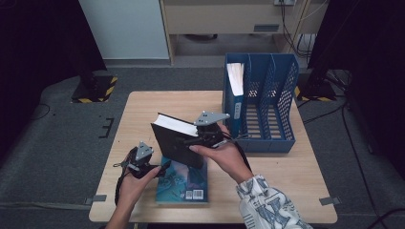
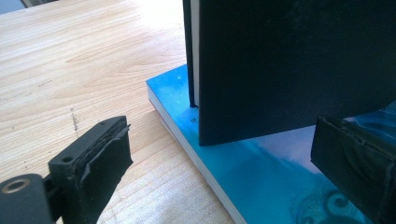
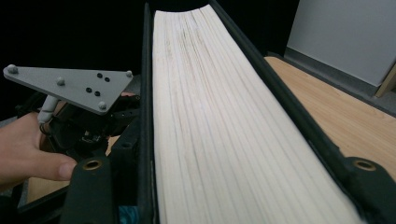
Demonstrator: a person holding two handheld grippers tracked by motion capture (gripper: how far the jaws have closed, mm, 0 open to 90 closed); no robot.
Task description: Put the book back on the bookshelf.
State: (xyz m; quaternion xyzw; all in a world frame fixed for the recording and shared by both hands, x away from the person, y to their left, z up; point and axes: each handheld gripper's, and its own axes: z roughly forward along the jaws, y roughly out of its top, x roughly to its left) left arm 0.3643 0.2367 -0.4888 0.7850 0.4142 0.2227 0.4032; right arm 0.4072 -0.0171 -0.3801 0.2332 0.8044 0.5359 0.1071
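Note:
My right gripper [image 1: 204, 135] is shut on a black hardcover book [image 1: 177, 140] and holds it tilted above the table, page edge up. In the right gripper view its jaws press on both covers, with the cream page block [image 3: 224, 121] between them. Under it a teal book [image 1: 184, 183] lies flat near the table's front edge. The black book's [image 2: 289, 65] lower corner is on or just above the teal book's cover [image 2: 261, 177]; I cannot tell which. My left gripper [image 1: 143, 162] stands open at the teal book's left end, its pads [image 2: 100, 156] spread wide and holding nothing.
A blue three-slot file rack [image 1: 274, 102] stands at the table's back right, with a blue binder [image 1: 234, 93] upright in its left slot. The other slots hold nothing. Bare wooden table [image 2: 70, 70] stretches to the left and behind the books.

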